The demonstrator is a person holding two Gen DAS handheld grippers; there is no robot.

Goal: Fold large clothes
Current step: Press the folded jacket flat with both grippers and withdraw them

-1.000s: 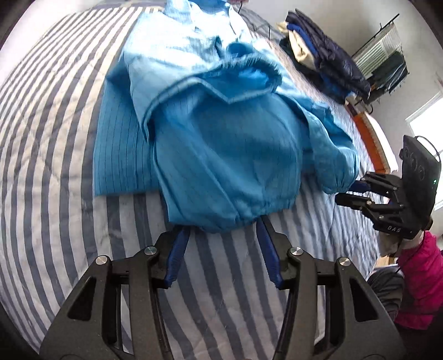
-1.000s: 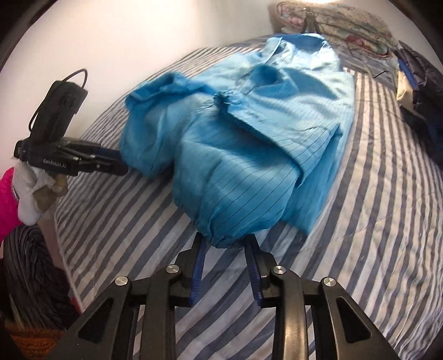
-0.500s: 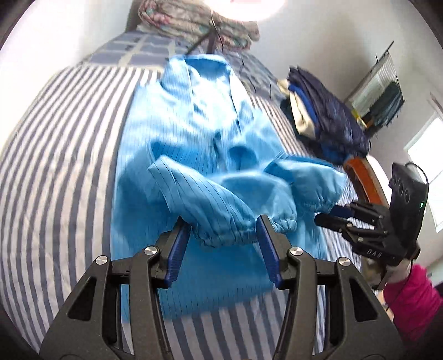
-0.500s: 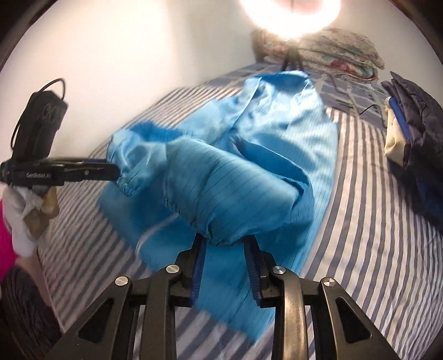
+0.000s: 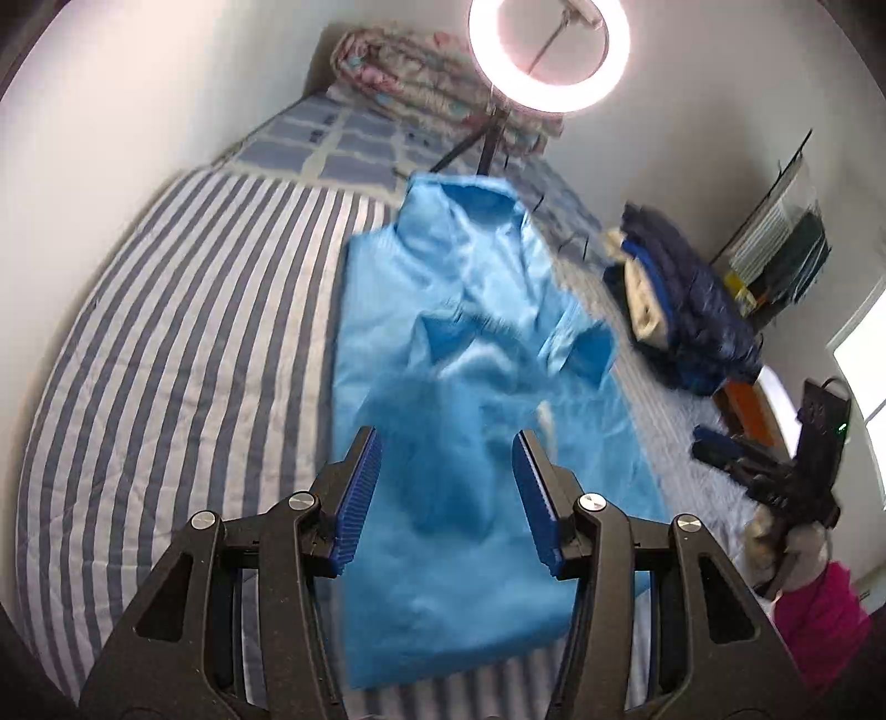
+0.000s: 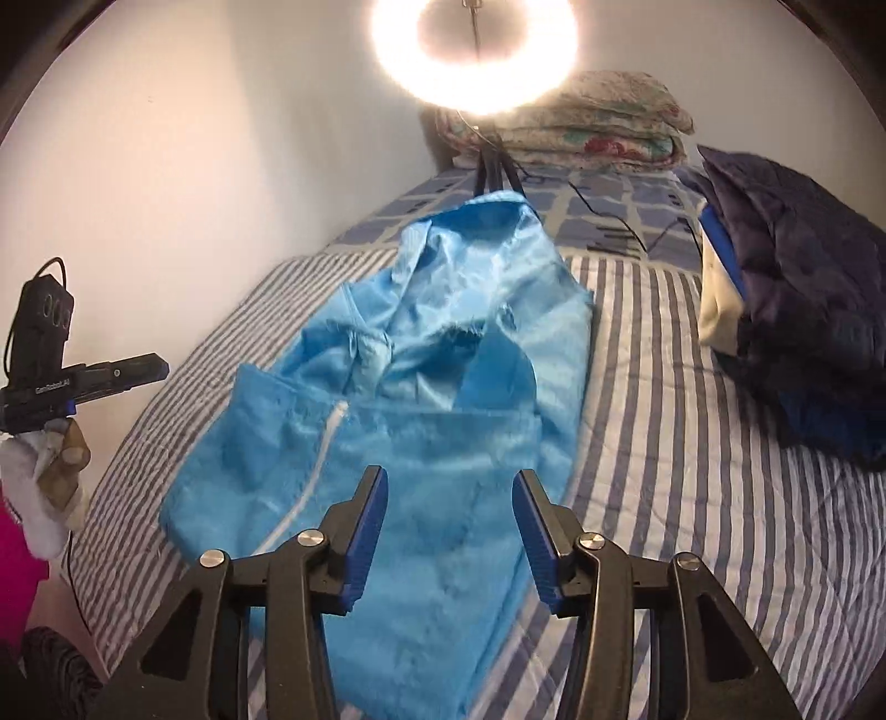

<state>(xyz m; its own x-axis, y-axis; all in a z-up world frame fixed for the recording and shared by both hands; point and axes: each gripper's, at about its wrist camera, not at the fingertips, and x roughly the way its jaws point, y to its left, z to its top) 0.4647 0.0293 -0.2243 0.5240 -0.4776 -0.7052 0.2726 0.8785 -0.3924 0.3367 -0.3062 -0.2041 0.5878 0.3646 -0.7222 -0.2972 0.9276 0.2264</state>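
A large bright blue garment [image 5: 476, 421] lies lengthwise on the striped bed, collar at the far end, its sleeves folded over the middle; it also shows in the right wrist view [image 6: 443, 399], blurred by motion. My left gripper [image 5: 446, 443] is open and empty, raised above the garment's lower half. My right gripper [image 6: 448, 487] is open and empty above the garment's near part. The right gripper also appears at the right edge of the left wrist view [image 5: 720, 448], and the left gripper at the left edge of the right wrist view [image 6: 149, 368].
The blue-and-white striped bedspread [image 5: 183, 343] covers the bed. A pile of dark clothes [image 6: 792, 332] sits at the right side. A ring light [image 6: 476, 50] on a stand and folded floral bedding [image 6: 581, 127] are at the head. A white wall [image 6: 194, 166] borders the left.
Both grippers held the garment's folded sleeve cuffs, carried them up over the body, and have now opened and let go. The cloth has dropped onto the garment.
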